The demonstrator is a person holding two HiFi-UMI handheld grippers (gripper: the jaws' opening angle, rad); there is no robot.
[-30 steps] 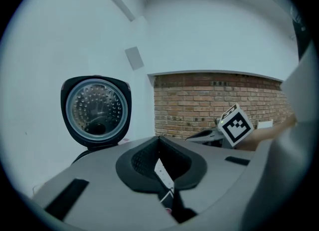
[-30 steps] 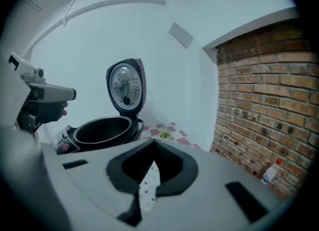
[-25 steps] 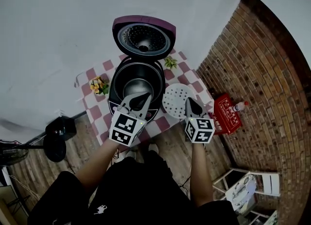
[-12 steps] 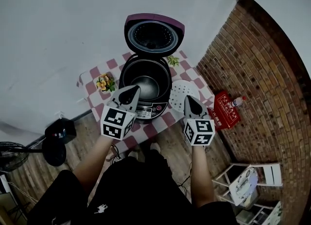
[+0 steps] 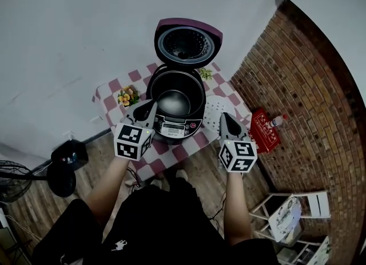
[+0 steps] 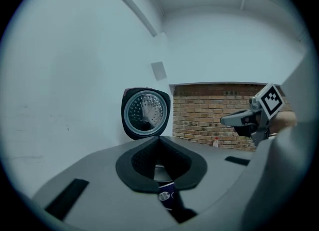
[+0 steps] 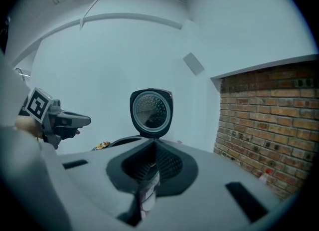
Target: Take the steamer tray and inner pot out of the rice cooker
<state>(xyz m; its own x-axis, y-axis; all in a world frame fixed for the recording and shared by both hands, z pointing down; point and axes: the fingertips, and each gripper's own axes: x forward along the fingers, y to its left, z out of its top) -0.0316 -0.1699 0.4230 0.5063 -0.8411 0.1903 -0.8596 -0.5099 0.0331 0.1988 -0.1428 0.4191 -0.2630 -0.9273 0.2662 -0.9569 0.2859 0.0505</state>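
Purple rice cooker [image 5: 171, 129], lid raised, inner pot [image 5: 174, 101] seated inside; white steamer tray [image 5: 214, 109] lies just beside it on the checked table [image 5: 137, 78]. My left gripper [image 5: 150, 105] and right gripper [image 5: 223, 118] hover near the cooker, both pressed together and empty.

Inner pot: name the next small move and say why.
Probably open the left claw and right claw and reach for the pot: both are shut and empty, the pot sits in the open cooker, and the tray already lies on the table.
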